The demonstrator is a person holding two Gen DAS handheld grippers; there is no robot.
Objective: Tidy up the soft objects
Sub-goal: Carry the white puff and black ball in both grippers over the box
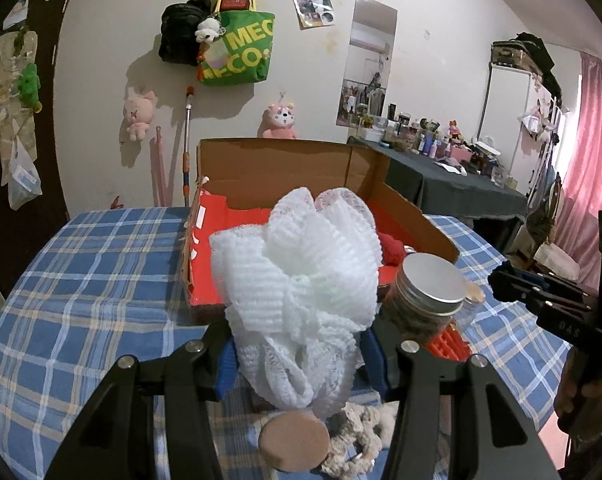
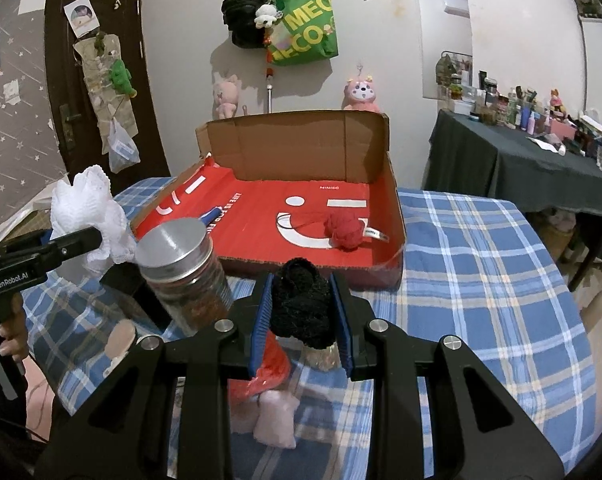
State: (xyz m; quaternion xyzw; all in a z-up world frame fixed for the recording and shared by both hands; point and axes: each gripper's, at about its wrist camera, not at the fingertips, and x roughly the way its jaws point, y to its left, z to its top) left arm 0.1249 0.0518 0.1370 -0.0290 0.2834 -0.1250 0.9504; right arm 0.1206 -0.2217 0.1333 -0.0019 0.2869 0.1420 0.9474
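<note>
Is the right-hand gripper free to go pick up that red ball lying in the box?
Probably not yet. The right gripper is shut on a black fuzzy ball, so its jaws are full. The path itself looks clear: the red ball lies uncovered in the open box.

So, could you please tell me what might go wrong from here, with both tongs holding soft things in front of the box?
1. The jar stands between the two tongs, close to the left tongs and their white mesh puff; a sideways swing could topple it.
2. The puff bulges far past the pads, so trailing folds might snag the box edge.
3. The right tongs hold the black puff low over the front wall; it may catch there.
</note>
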